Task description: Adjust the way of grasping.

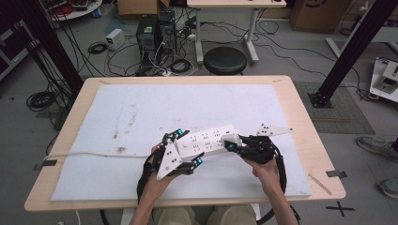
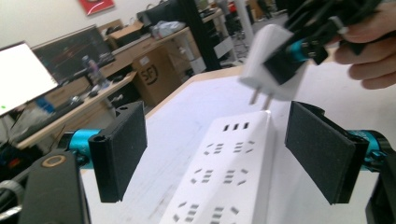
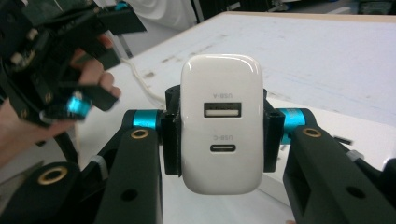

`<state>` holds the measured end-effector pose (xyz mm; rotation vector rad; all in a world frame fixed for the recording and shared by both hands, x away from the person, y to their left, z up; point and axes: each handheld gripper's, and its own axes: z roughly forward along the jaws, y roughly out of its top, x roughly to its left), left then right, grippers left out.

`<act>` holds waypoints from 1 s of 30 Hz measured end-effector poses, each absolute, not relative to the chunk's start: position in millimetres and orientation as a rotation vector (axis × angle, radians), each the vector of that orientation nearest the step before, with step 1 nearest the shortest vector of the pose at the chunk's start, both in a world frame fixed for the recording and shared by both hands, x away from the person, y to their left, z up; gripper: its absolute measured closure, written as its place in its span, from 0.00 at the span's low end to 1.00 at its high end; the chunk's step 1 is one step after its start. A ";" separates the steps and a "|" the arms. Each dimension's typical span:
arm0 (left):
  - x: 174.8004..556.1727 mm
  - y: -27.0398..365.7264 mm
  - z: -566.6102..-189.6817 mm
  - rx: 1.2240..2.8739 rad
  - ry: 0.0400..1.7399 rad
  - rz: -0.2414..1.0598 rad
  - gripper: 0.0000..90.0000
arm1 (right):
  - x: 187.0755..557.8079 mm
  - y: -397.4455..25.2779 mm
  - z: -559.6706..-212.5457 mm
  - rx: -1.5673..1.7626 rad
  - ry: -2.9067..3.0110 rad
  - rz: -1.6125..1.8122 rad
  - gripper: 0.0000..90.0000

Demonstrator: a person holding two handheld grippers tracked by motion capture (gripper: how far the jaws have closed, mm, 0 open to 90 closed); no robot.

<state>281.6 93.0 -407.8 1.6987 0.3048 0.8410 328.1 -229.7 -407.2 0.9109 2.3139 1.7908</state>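
a thin white cord [image 1: 89, 154] runs in from the table's left edge across the white mat [image 1: 141, 112] toward the middle. the left gripper [image 1: 184, 151] sits at the near left end of the power strip [image 1: 206, 140]; in the left gripper view its jaws are spread wide, one pad [image 2: 122, 149] on each side of the strip [image 2: 224, 182], not touching it. the strip lies flat on the mat near the front centre, angled up to the right, sockets facing up.

just right of that, the right gripper [image 1: 233, 143] pinches a white charger [image 1: 231, 138] at the strip's far right end. the left gripper view shows the charger [image 2: 271, 60] tilted just above the strip's end, its two metal prongs [image 2: 260, 99] bare and pointing down toward the sockets, not yet in. in the right gripper view the jaws press on the charger's [image 3: 220, 123] two sides, its usb-a and usb-c ports facing the camera.
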 end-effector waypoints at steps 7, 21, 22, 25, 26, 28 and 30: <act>284.4 116.3 -408.7 1.644 0.415 0.826 0.23 | 326.1 -235.0 -406.6 0.909 2.314 1.736 0.70; 281.4 168.0 -409.1 1.580 0.648 0.875 0.24 | 321.8 -250.3 -397.0 0.908 2.258 1.702 0.70; 281.2 172.0 -409.5 1.570 0.668 0.872 0.24 | 321.4 -253.0 -396.2 0.911 2.249 1.701 0.70; 280.3 183.2 -410.1 1.541 0.727 0.874 0.25 | 321.0 -257.9 -395.6 0.914 2.234 1.697 0.70; 279.7 186.9 -410.0 1.534 0.744 0.877 0.25 | 321.3 -259.7 -395.6 0.906 2.232 1.696 0.70; 277.7 197.1 -410.2 1.507 0.779 0.876 0.25 | 320.4 -264.9 -394.0 0.915 2.216 1.696 0.70; 277.0 202.6 -410.6 1.505 0.794 0.881 0.25 | 320.3 -267.6 -392.8 0.909 2.203 1.700 0.70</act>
